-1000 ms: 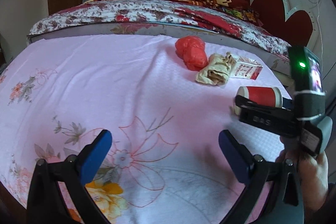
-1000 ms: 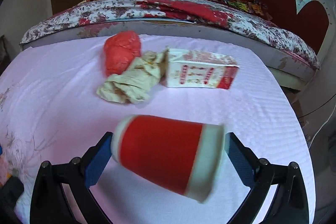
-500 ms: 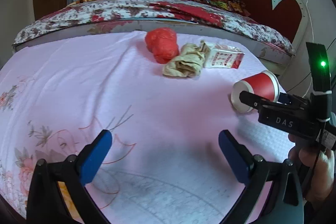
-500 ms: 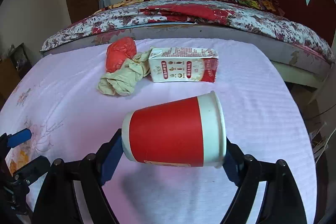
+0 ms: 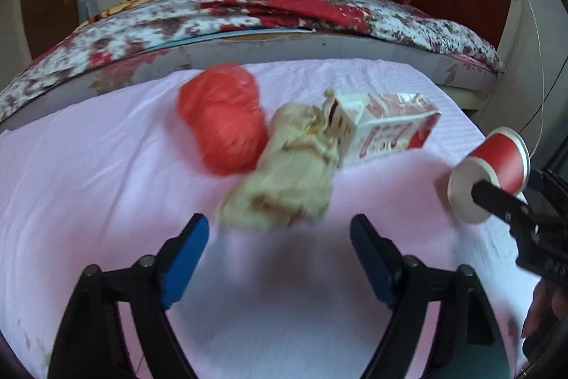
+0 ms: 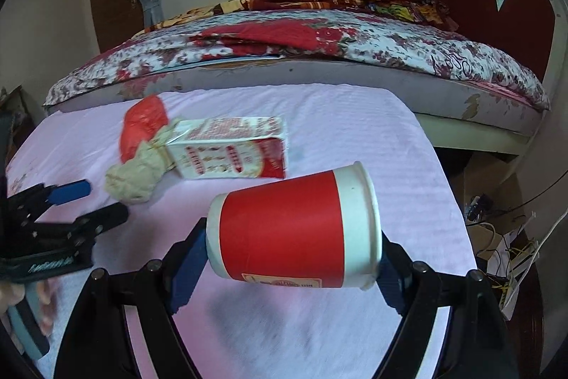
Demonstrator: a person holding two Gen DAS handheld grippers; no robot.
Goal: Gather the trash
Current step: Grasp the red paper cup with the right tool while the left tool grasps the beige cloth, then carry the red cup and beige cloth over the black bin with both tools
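Note:
My right gripper [image 6: 293, 244] is shut on a red paper cup [image 6: 284, 229], held sideways by its two ends above the pink sheet [image 6: 355, 130]. The cup [image 5: 497, 162] also shows at the right of the left wrist view. My left gripper [image 5: 277, 237] hangs low over the sheet with its jaws closing and nothing between them. Just beyond its fingertips lies a crumpled beige paper bag [image 5: 284, 180]. A red plastic bag [image 5: 223, 119] touches it on the left and a red and white carton [image 5: 387, 123] on the right.
Behind the pink-covered surface stands a bed with a floral quilt [image 6: 355, 41] and a red headboard [image 6: 497, 6]. The surface's right edge drops to a floor with cables and clutter [image 6: 497, 237]. A hand [image 5: 543, 311] holds the right gripper.
My left gripper has moved forward to the trash pile and its jaws have narrowed. The right gripper has closed on the cup and carried it to the right.

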